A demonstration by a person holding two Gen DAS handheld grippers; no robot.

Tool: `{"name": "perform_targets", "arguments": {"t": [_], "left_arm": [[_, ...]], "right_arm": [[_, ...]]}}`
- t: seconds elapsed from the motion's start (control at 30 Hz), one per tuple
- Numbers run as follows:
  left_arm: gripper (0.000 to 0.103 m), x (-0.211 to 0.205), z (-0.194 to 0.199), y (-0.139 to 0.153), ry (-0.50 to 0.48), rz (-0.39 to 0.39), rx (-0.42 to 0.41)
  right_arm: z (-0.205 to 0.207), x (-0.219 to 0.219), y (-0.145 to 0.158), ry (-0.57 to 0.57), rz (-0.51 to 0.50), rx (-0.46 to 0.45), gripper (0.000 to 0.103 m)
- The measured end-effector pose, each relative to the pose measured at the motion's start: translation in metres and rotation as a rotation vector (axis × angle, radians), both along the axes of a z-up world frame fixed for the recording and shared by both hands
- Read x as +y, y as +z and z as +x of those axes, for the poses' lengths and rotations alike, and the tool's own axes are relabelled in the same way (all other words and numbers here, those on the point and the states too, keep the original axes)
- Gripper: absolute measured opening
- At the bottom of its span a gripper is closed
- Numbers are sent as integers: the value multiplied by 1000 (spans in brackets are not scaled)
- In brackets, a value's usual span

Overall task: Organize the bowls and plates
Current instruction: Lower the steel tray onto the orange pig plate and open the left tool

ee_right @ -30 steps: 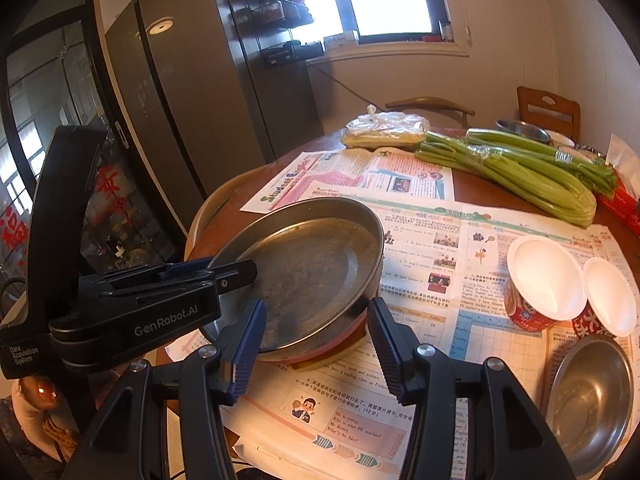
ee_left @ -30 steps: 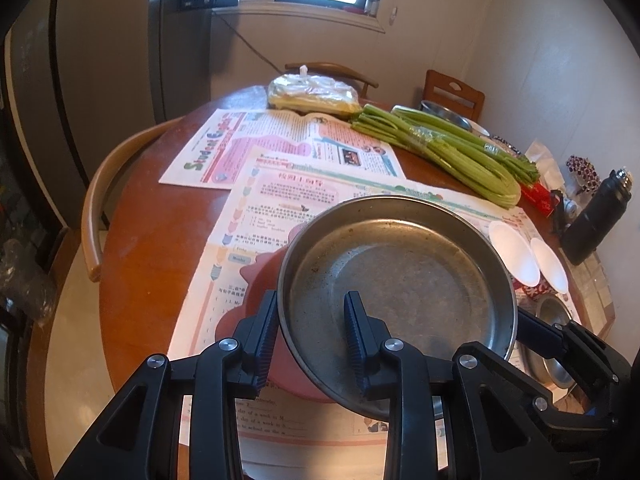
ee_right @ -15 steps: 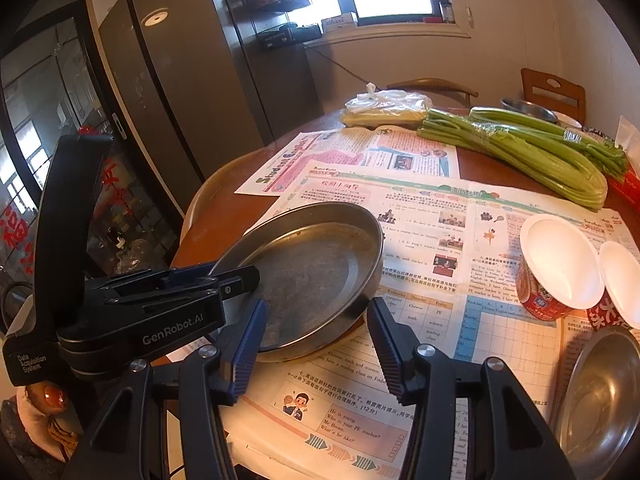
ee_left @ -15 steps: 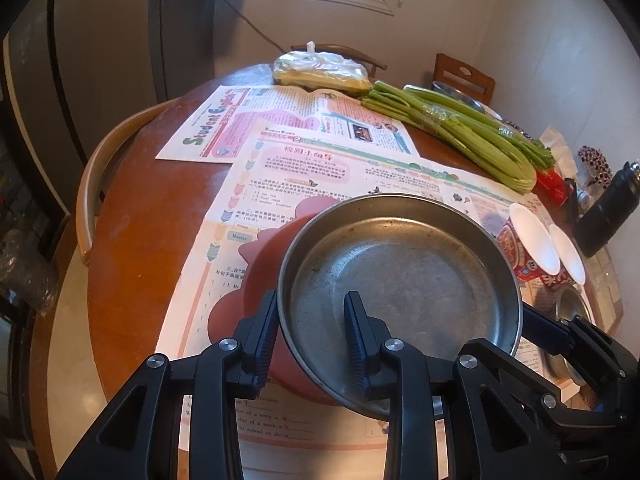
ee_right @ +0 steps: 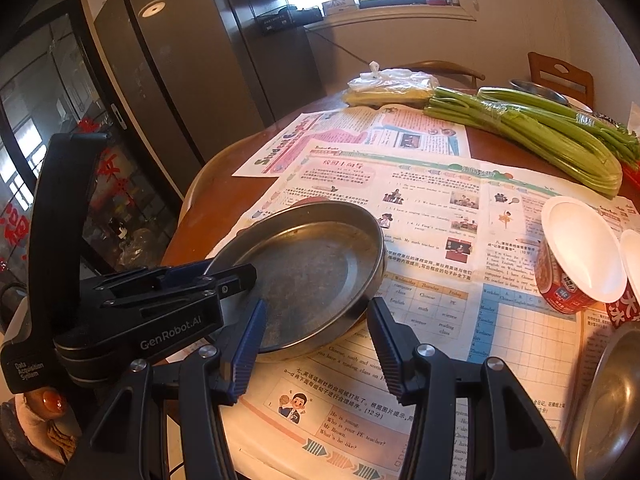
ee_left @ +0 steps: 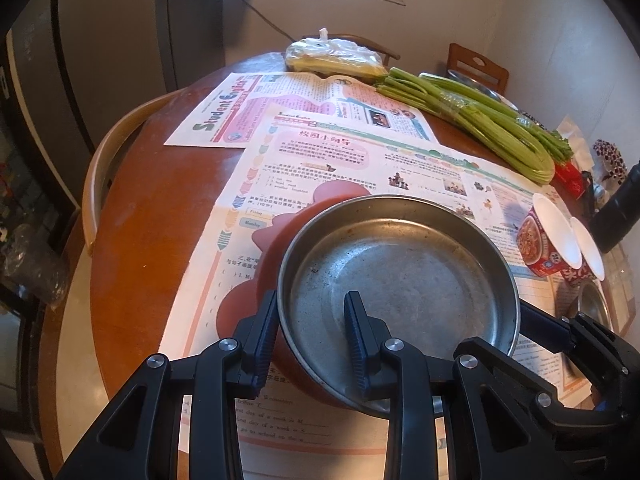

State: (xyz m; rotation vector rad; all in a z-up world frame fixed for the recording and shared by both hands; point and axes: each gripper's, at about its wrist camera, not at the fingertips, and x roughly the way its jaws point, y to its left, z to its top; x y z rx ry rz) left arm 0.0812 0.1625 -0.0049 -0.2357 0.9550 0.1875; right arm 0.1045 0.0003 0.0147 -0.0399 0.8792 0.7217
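The left gripper [ee_left: 312,336] is closed on the near rim of the metal plate [ee_left: 400,280]: one finger is outside the rim and the other finger presses on the inside of the plate. In the right wrist view the same gripper [ee_right: 224,280] comes from the left side and holds the plate [ee_right: 316,272] at its edge. The plate is over a red-brown mat [ee_left: 276,240], which lies on the newspapers [ee_left: 360,160] that cover the round wooden table [ee_left: 160,200]. I cannot tell if the plate rests fully on the mat or is lifted a little.

The right gripper [ee_right: 316,340] is wide open and holds nothing. Its two fingers stand on both sides of the near edge of the plate, just beside it, but contact is not clear.

To the right of the plate stand two red paper cups [ee_right: 576,264] with white lids, touching each other. A metal bowl [ee_right: 612,400] is in front of them. Green celery [ee_right: 540,136] and a plastic bag [ee_right: 392,84] lie on the far side of the table.
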Motion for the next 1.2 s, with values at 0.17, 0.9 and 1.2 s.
{"name": "perform_targets", "arguments": {"t": [0.17,0.9,1.2], "left_arm": [[33,1,1,-1,11,15,7],[35,4,8,-6,114,-26,16],[35,1,11,-6,144,-4,44]], "right_arm": [[4,5,-7,7,-13,21,53],[9,5,-6,58,-8,-29,53],[4,3,-10,76,-16,-61,53]]}}
